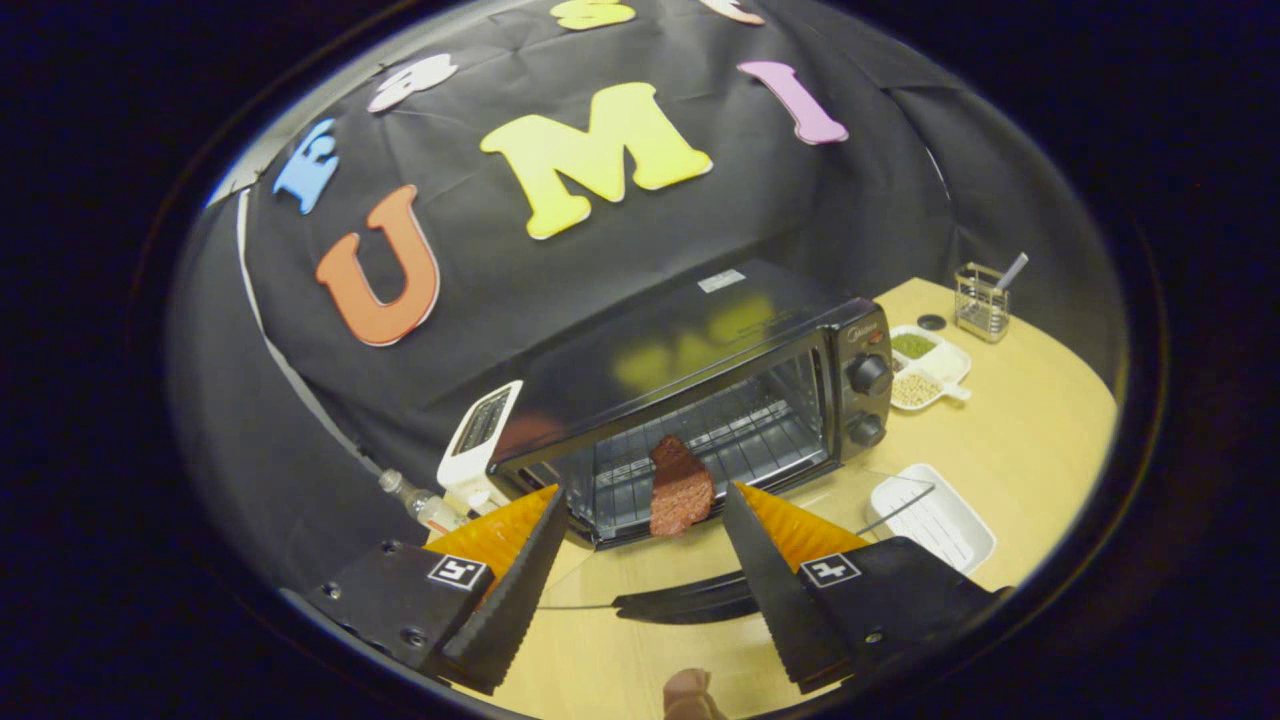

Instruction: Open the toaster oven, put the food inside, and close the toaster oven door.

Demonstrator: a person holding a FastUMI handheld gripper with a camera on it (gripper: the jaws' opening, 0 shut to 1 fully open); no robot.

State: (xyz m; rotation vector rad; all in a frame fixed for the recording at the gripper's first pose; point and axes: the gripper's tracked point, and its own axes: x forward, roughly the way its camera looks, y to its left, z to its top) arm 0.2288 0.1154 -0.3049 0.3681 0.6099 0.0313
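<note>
A light wooden table [1010, 470] is set against a wall of black cloth. On it, just beyond the tongs, a black toaster oven [700, 400] is seen with its glass door [660, 585] swung fully down, so that the door lies flat between the two fingers and its dark handle [690, 600] curves across close to the camera. A reddish-brown slab of food [681, 487] is placed at the front lip of the oven's wire rack [720, 440], half hanging out over the open door, just ahead of the fingertips and between them. The gripper [640, 500] is held with its fingers wide apart; nothing is clamped and the food is not touched by either finger. Two round knobs [868, 400] are stacked on the oven's right panel. To the left of the oven a white toaster [480, 440] stands, with a small clear bottle [415, 502] beside it. To the right, near the right finger, a white rectangular tray [935, 520] lies; farther back a white divided dish [925, 365] of green and pale grains and a wire utensil holder [980, 300] are seen.
</note>
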